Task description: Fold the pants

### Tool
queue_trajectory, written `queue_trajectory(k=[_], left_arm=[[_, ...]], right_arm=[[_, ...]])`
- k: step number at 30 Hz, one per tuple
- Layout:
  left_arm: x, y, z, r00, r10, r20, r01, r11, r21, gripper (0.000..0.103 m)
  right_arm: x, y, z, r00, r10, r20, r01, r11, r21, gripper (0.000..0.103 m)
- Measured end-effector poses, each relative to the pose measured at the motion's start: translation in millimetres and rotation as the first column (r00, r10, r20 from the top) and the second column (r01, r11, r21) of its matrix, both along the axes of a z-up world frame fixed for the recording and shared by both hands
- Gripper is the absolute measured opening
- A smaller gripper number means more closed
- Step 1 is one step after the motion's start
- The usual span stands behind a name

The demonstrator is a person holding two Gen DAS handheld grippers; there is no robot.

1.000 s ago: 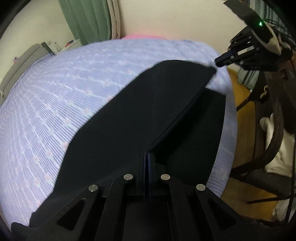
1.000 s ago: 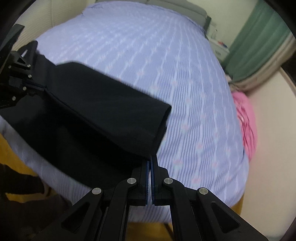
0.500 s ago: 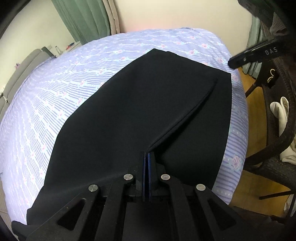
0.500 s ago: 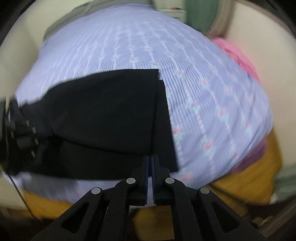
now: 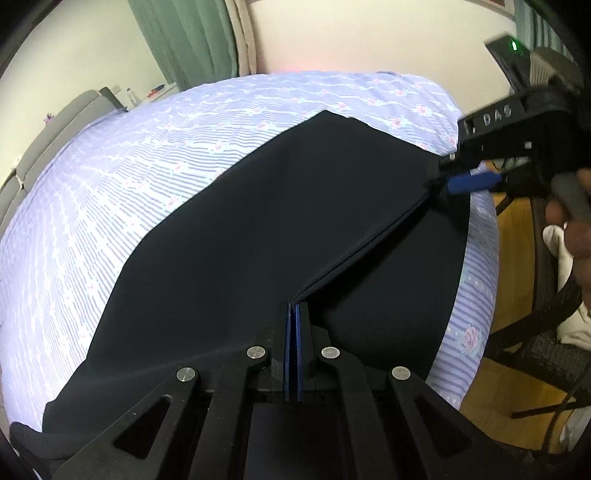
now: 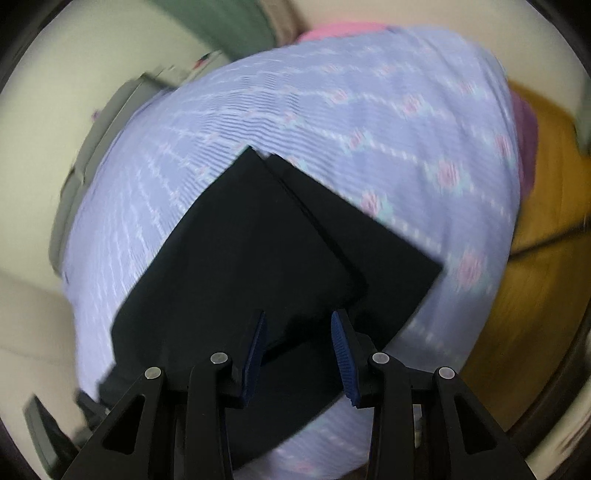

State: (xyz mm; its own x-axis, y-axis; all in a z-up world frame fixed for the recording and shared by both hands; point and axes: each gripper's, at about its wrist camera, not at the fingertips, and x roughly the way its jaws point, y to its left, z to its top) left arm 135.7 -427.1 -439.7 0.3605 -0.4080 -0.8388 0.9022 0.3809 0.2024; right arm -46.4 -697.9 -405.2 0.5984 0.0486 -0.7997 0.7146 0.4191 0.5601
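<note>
Bed (image 5: 155, 177) bears folded black pants (image 5: 258, 229).

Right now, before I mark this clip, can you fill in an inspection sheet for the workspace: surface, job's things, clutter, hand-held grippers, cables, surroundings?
Surface: bed with a lilac flowered sheet.
Job's things: black pants lying flat near the bed's edge, one layer folded over the other.
Clutter: pink cloth at the far side of the bed.
Grippers: left hand-held gripper shut on the pants' edge; right hand-held gripper has just been opening, its jaws standing apart over the pants' corner, pads clear of the cloth.
Cables: dark cable beside the right hand-held gripper.
Surroundings: green curtain, dark chair, wooden floor.
</note>
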Motion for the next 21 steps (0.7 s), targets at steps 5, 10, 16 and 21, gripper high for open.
queue_trajectory(k=[5,10,16,21], left_arm=[[5.8,1.8,2.9,1.000,0.002,-0.002,-0.002,1.000,-0.012,0.004],[4.2,4.4,3.4,1.000,-0.017,0.006,0.017,1.000,-0.010,0.004],[-4.5,5.7,10.9,1.000,-0.028,0.000,0.028,1.000,-0.011,0.004],[-21.6,7.3,27.3,0.999,-0.037,-0.023,0.036,0.999,-0.033,0.004]], right_arm=[[-3.4,0.0,-18.6,0.995,-0.101,0.027,0.098,0.990,0.100,0.038],[-1.7,-3.4,-32.7,0.984,-0.161,0.078,0.146,0.975,0.166,0.032],[-0.3,-5.4,-14.8,0.986,-0.128,0.103,0.116,0.987,0.111,0.005],[-15.6,-4.4,23.6,0.989,-0.090,0.117,0.087,0.996,0.031,0.004]])
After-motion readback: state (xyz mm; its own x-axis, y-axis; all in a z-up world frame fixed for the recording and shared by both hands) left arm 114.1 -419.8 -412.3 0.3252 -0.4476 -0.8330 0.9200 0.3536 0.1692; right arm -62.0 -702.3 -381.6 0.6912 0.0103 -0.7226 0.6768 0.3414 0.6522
